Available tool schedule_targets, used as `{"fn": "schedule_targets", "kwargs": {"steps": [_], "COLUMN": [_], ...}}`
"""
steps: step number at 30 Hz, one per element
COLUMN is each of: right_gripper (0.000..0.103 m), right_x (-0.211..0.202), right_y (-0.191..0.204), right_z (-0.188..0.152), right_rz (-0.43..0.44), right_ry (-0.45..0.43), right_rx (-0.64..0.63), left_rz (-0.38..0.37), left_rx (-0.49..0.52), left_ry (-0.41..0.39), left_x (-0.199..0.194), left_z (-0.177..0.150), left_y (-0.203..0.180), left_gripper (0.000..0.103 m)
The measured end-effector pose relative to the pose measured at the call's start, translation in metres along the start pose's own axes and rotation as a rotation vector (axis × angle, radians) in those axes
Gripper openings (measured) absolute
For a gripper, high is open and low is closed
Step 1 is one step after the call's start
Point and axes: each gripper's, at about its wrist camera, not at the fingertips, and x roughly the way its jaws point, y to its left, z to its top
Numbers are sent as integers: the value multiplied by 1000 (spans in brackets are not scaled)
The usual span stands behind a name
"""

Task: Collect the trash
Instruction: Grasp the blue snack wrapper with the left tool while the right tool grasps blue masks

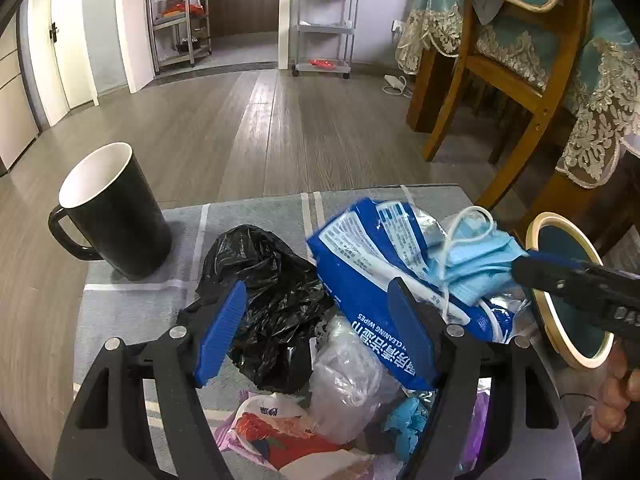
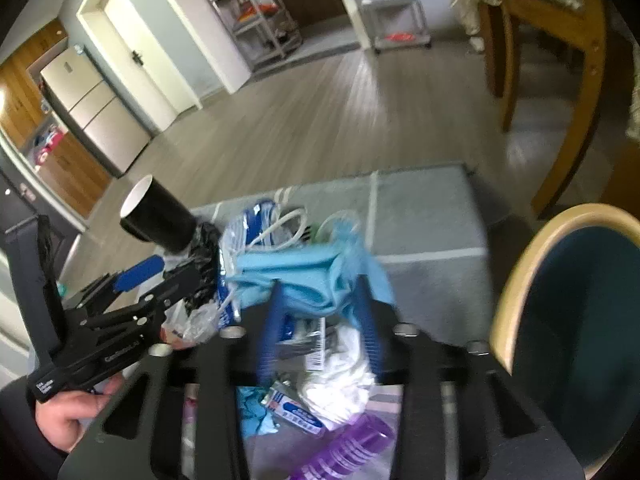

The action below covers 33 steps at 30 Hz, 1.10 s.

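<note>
Across blue wipes pack [image 1: 360, 280], upside-down "CLEANING WIPES" lettering

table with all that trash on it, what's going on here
A person is clearing trash off a low table with a handheld gripper in each hand. The right gripper is shut on a light blue face mask on top of the pile, beside a blue wipes pack. The left gripper is open above a crumpled black bag, gripping nothing. A black mug stands upright at the table's far left corner.
</note>
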Motion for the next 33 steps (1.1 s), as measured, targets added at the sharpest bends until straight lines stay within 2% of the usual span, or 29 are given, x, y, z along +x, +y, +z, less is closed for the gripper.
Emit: {"fn": "schedule_targets", "kwargs": {"steps": [2,5,12,16,23,28,33], "right_gripper": [14,10,9,9,9,9,9], "right_x": [3,-5,-41,-59,-79,-86,-91], "right_y": [0,4,7,-1,-22,-30,-31], "right_z": [-3,-7,-22,-33,-42,-44,-45], "right_rz": [19,57,111,102,37,-6,-30], "right_ry": [13,-4,-54,-79,-135,-165,-193], "right_rx": [1,-3,4,24,85,105,106], "left_rz": [-2,-8,-20,-31,-83,-115,-117], "left_rx": [-3,-11,-49,-63,-121,-228,-257], "left_ry": [3,2,0,18,113,225,283], "left_x": [1,0,-1,3,23,45,58], "left_z": [1,5,17,22,20,15,14], "left_y": [0,-1,0,-5,-18,-16,-18], "left_gripper": [72,72,72,72,71,60,50]}}
